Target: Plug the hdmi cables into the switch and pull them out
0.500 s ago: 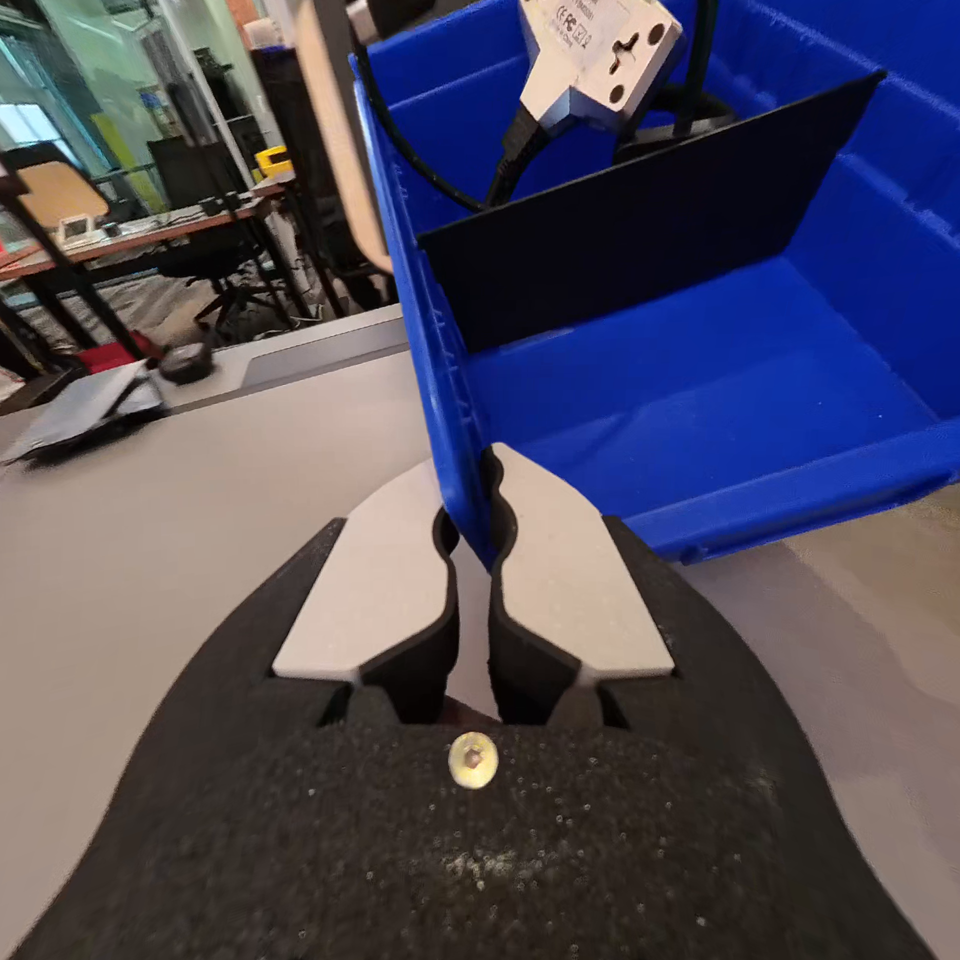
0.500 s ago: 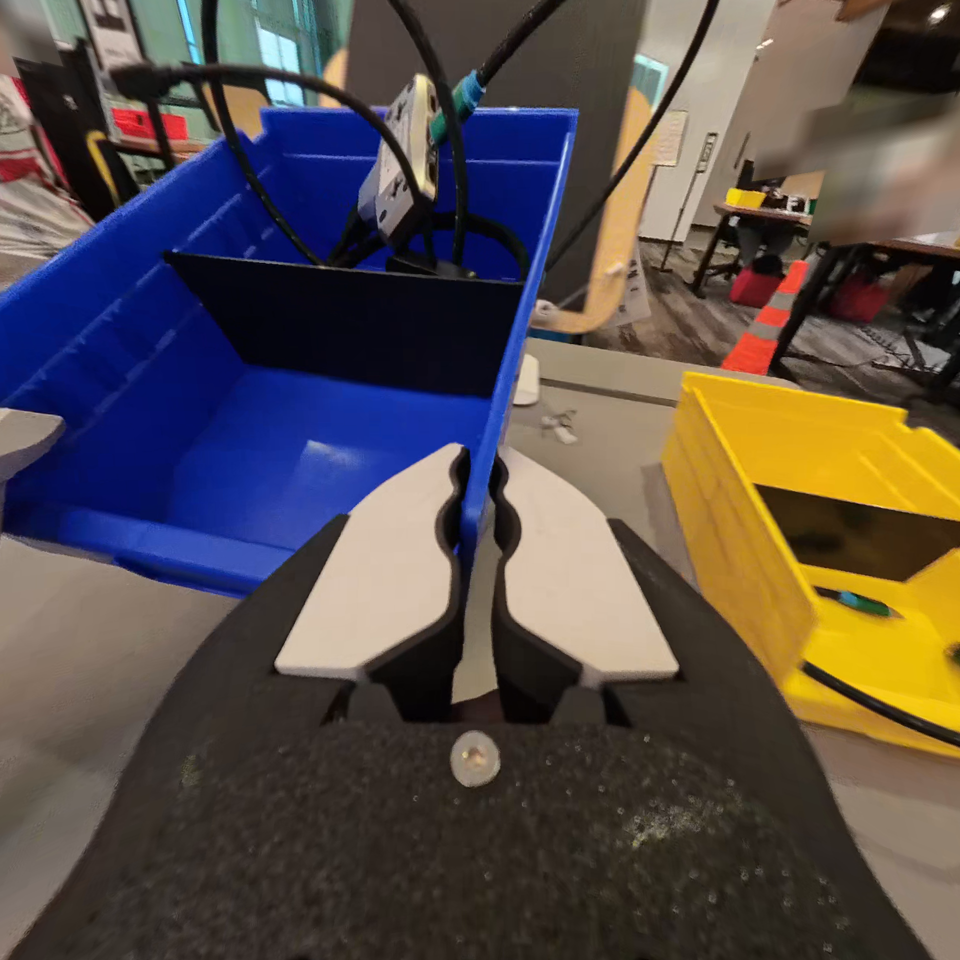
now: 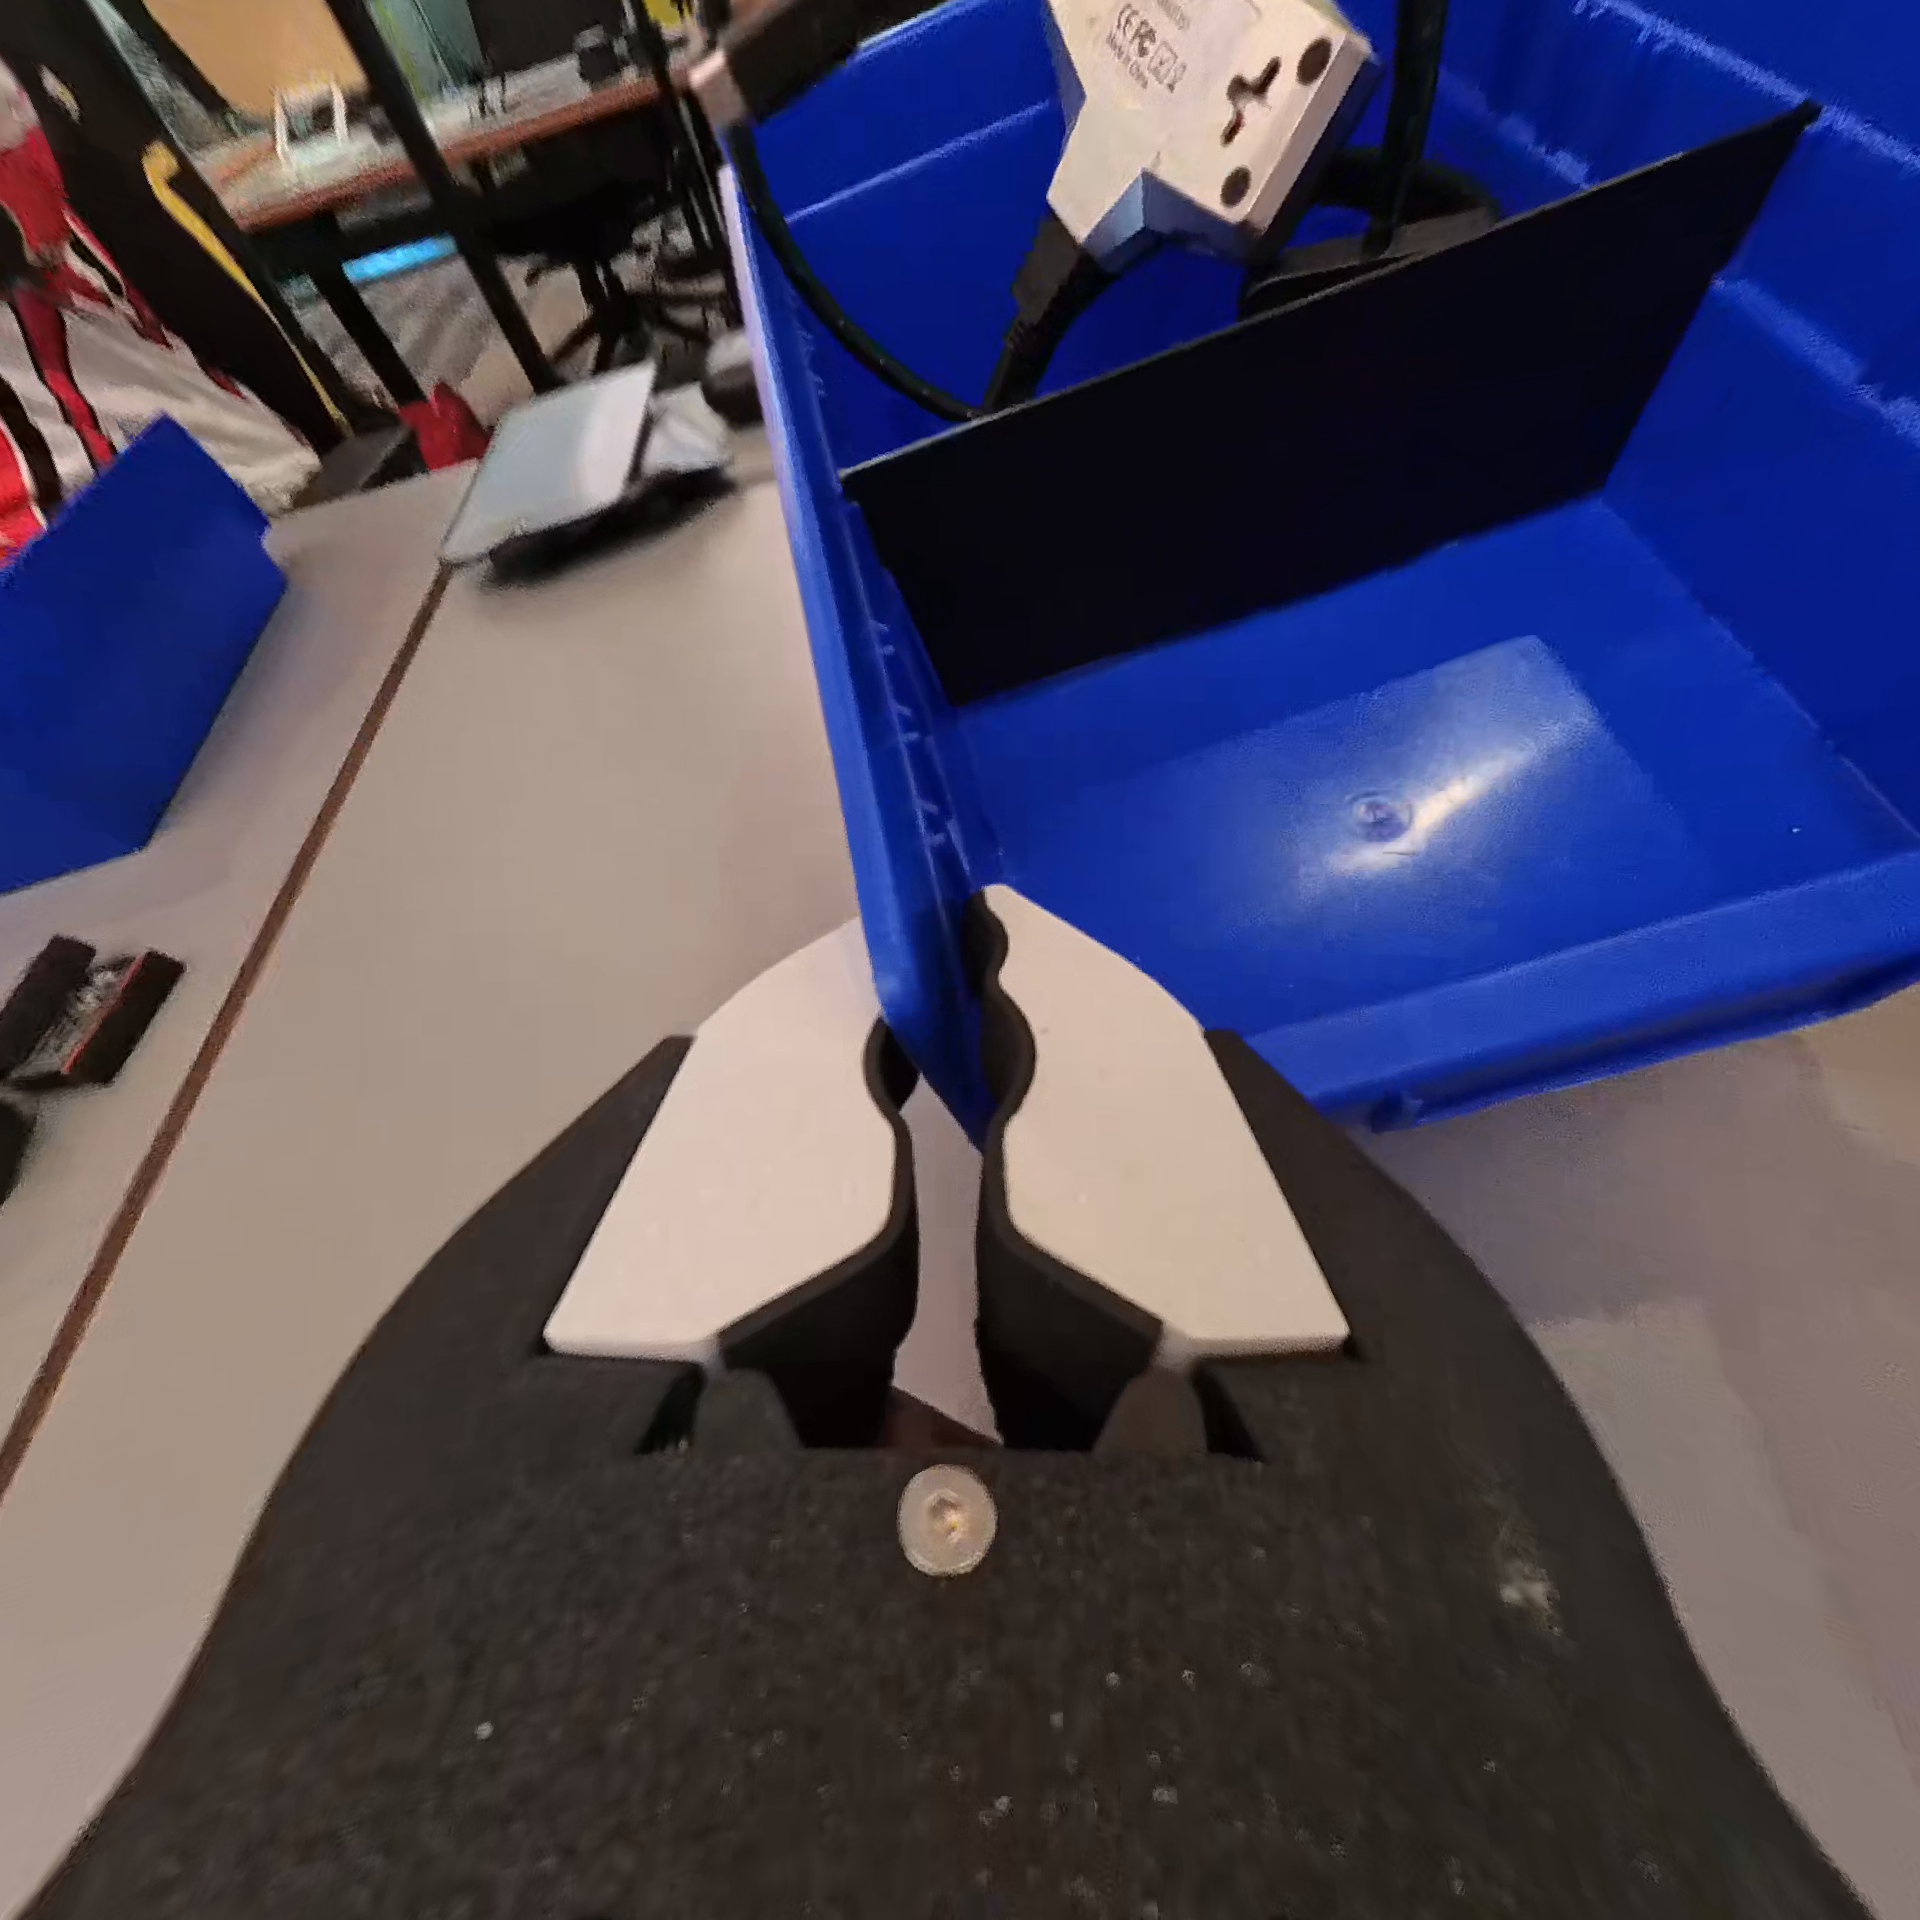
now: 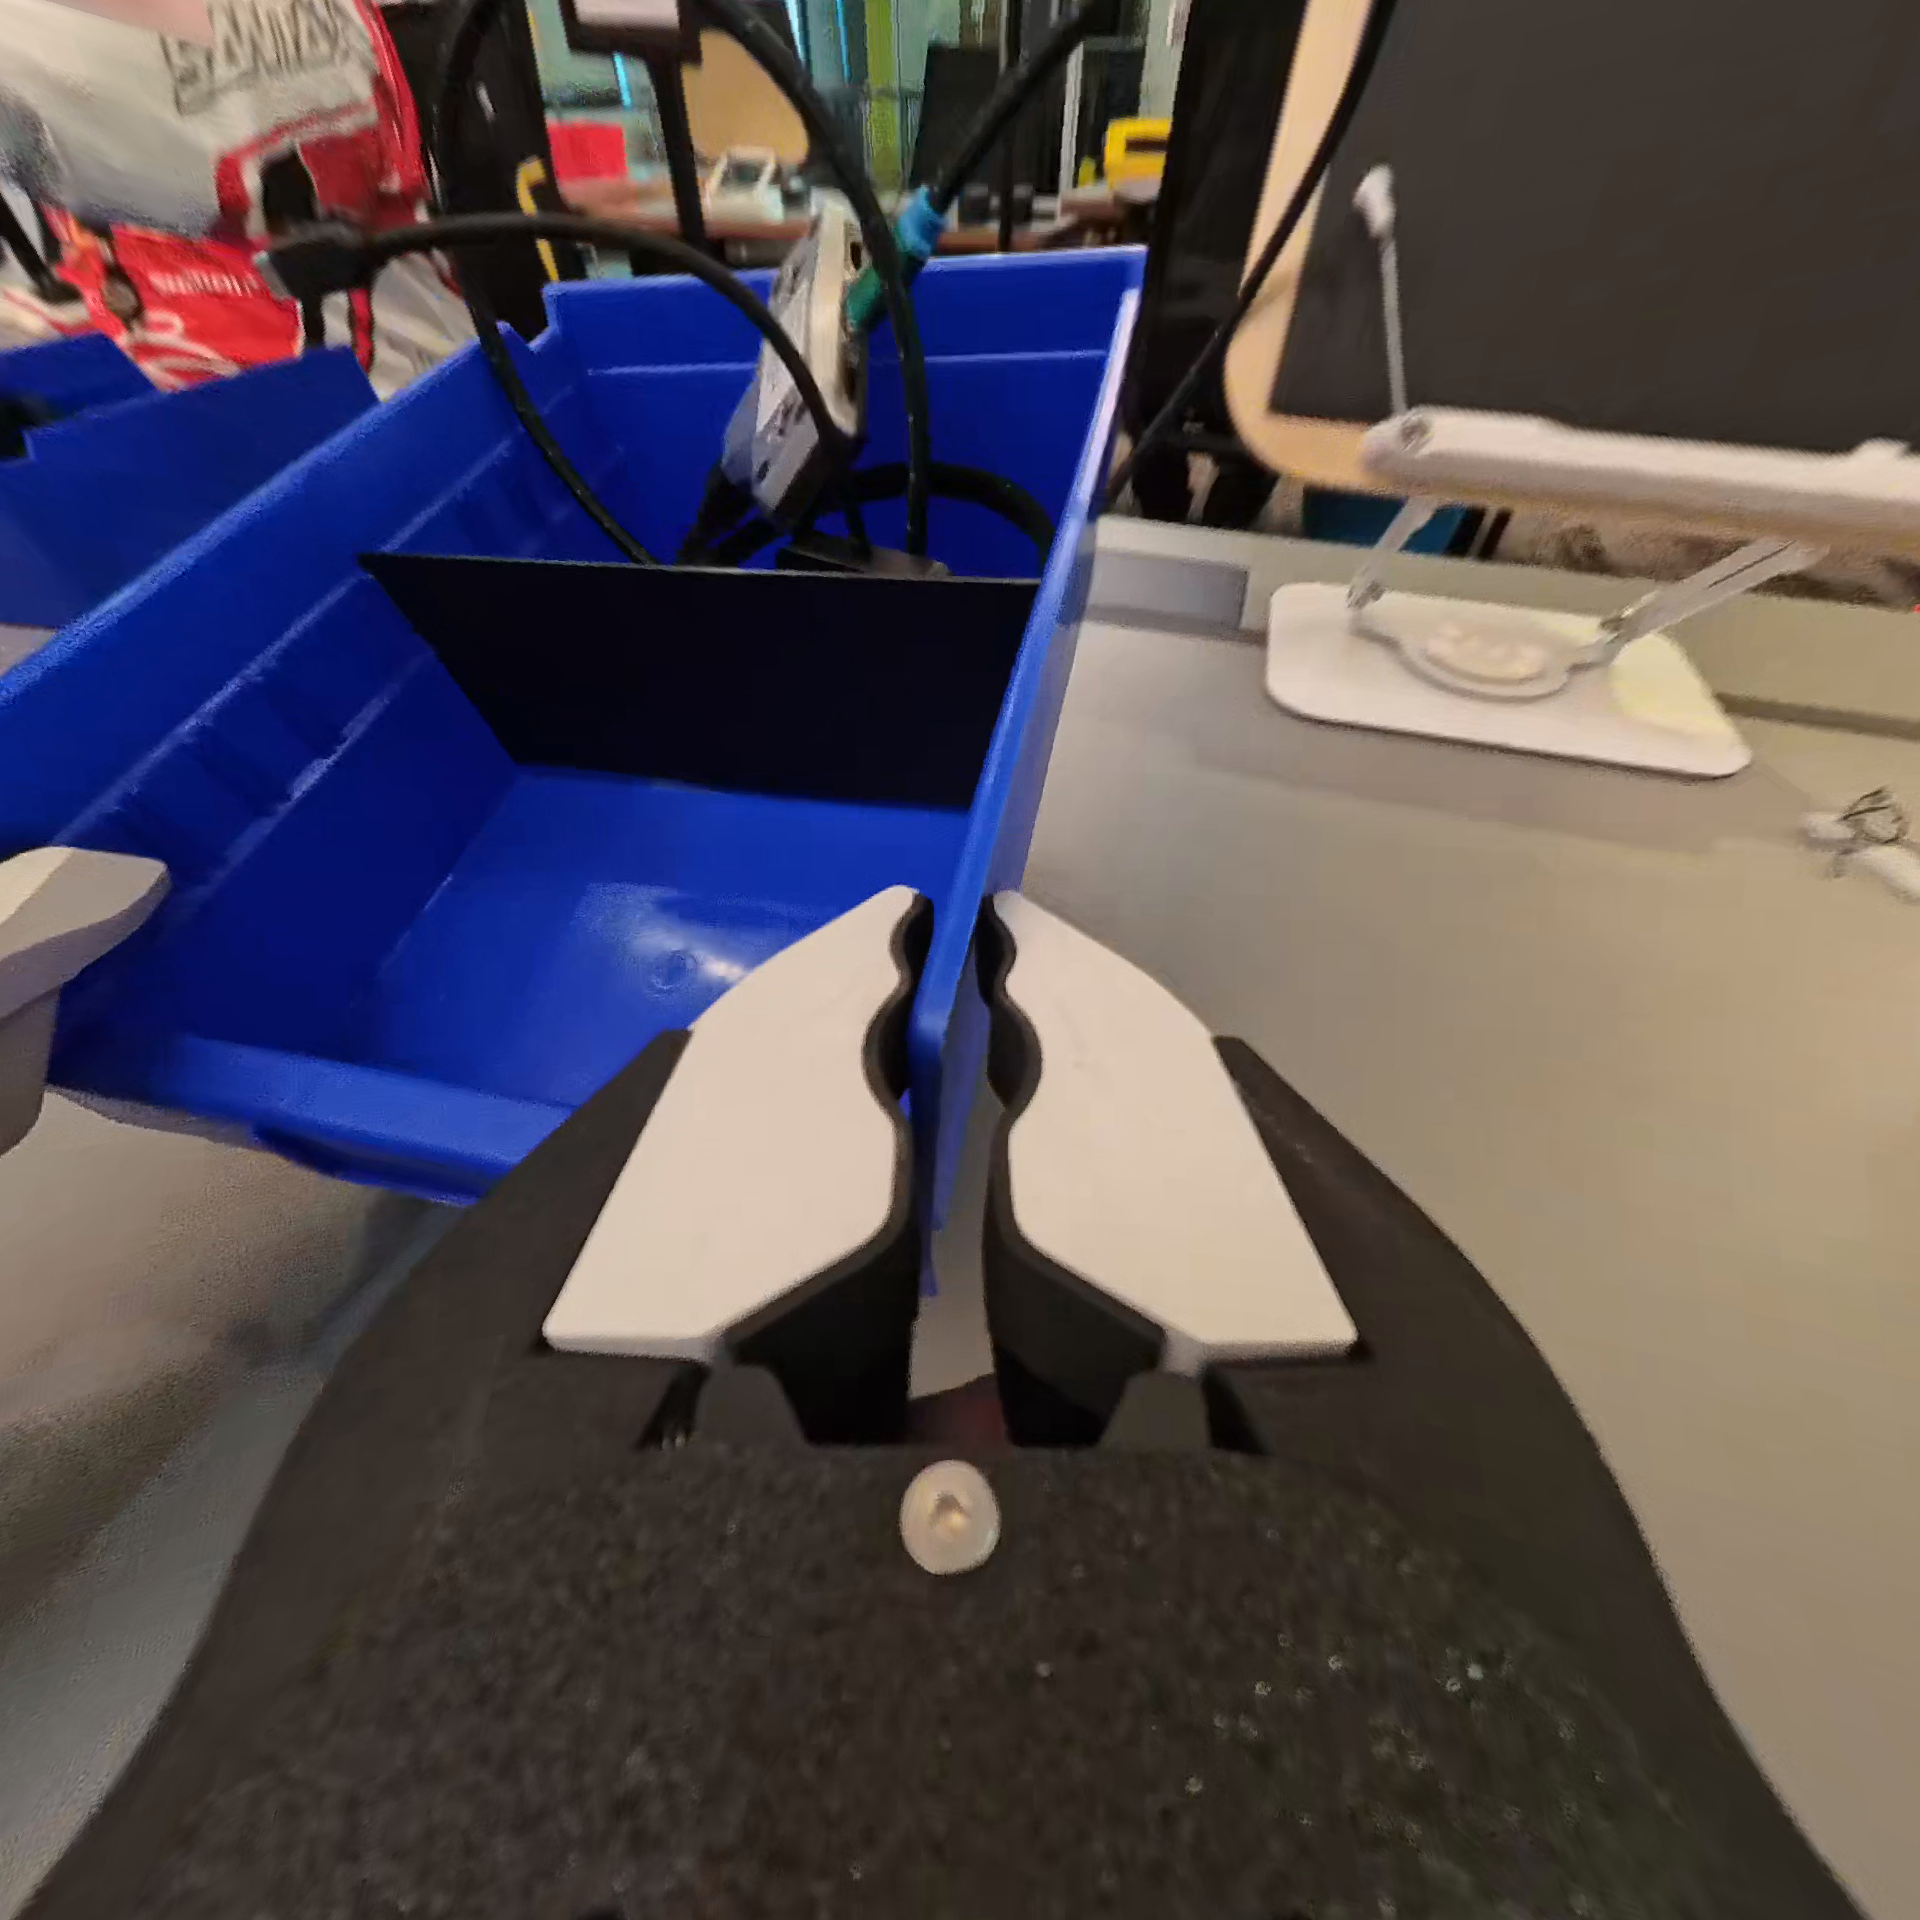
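Left gripper (image 3: pixel 940 997) clamps the bin (image 3: pixel 1455 1049) wall at 6 o'clock; right gripper (image 4: pixel 951 966) clamps the opposite wall, apparently to carry or steady it. The switch (image 3: pixel 1205 114), cables (image 3: pixel 831 312) attached, stands behind the divider (image 3: pixel 1299 416) at 12 o'clock.

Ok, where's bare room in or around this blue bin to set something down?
The front compartment of the blue bin, ahead of the black divider, is bare. So is the grey table right of the bin. Crowded: behind the divider, the switch and black cables.
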Tool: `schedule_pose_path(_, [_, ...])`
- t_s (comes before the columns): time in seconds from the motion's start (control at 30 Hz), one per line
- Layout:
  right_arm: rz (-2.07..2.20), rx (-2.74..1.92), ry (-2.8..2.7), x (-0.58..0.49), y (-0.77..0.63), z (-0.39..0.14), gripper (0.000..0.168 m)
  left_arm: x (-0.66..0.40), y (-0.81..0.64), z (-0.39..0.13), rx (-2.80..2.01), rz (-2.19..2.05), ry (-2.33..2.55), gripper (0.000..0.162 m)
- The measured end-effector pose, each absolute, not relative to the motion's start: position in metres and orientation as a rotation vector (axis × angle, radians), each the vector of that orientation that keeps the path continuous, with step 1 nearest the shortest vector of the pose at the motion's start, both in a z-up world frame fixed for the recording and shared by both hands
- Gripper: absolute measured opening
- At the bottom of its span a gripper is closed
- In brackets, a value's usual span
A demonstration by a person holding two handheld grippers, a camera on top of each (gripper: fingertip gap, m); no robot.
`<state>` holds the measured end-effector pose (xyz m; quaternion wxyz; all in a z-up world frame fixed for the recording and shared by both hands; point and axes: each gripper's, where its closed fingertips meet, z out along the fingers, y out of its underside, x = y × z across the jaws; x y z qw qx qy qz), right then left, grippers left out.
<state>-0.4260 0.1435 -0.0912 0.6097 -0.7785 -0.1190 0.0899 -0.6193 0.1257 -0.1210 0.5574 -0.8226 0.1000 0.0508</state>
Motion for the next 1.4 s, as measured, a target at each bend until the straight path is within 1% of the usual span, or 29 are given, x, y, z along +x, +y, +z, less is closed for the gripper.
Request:
schedule_pose_path(0.1, [0.211,-1.876,-0.273,-0.435,0.156,-0.114,0.006,-0.624,0.132,-0.148,-2.017,0.076,0.215,0.007])
schedule_pose_path(0.17, [0.242,-1.945,-0.223,-0.43,0.164,-0.13,0.006,-0.619,0.138,-0.147,-2.024,0.033,0.22,0.005])
schedule_pose_path(0.27, [0.228,-1.958,-0.249,-0.426,0.168,-0.139,0.007,-0.619,0.15,-0.148,-2.085,0.106,0.218,0.006])
schedule_pose_path(0.4, [0.261,-1.958,-0.296,-0.43,0.169,-0.14,0.013,-0.623,0.167,-0.149,-2.121,0.097,0.067,0.008])
schedule_pose_path(0.53, [0.313,-1.991,-0.382,-0.433,0.172,-0.141,0.017,-0.625,0.17,-0.149,-2.117,0.087,0.034,0.008])
schedule_pose_path(0.6, [0.357,-2.018,-0.513,-0.433,0.164,-0.145,0.021,-0.625,0.168,-0.149,-2.114,0.092,0.008,0.01])
schedule_pose_path(0.63, [0.367,-2.036,-0.563,-0.427,0.157,-0.146,0.031,-0.624,0.166,-0.152,-2.123,0.089,0.009,0.011])
schedule_pose_path(0.67, [0.407,-2.035,-0.607,-0.421,0.149,-0.144,0.035,-0.621,0.164,-0.154,-2.137,0.082,0.021,0.015])
schedule_pose_path(0.73, [0.558,-2.003,-0.748,-0.408,0.119,-0.138,0.035,-0.619,0.16,-0.157,-2.143,0.092,0.038,0.016])
schedule_pose_path(0.83, [0.605,-1.91,-0.823,-0.35,0.084,-0.13,0.035,-0.621,0.155,-0.157,-2.144,0.124,0.045,0.019])
schedule_pose_path(0.9, [0.556,-1.874,-0.811,-0.295,0.067,-0.132,0.035,-0.624,0.149,-0.151,-2.136,0.15,0.026,0.025])
schedule_pose_path(1.03, [0.419,-1.823,-0.673,-0.176,0.043,-0.135,0.034,-0.621,0.121,-0.131,-2.122,0.128,-0.114,0.025])
schedule_pose_path(1.13, [0.373,-1.82,-0.568,-0.095,0.027,-0.139,0.032,-0.593,0.108,-0.1,-2.003,-0.075,-0.239,0.028])
schedule_pose_path(1.2, [0.296,-1.76,-0.457,-0.045,0.032,-0.125,0.027,-0.543,0.097,-0.089,-1.909,-0.31,-0.187,0.028])
schedule_pose_path(1.27, [0.264,-1.72,-0.321,-0.006,0.045,-0.108,0.026,-0.498,0.081,-0.099,-1.841,-0.447,-0.112,0.021])
schedule_pose_path(1.33, [0.24,-1.726,-0.236,0.022,0.054,-0.103,0.028,-0.467,0.076,-0.112,-1.863,-0.493,-0.031,0.022])
schedule_pose_path(1.4, [0.163,-1.731,-0.163,0.046,0.061,-0.107,0.028,-0.454,0.08,-0.118,-1.887,-0.45,0.056,0.023])
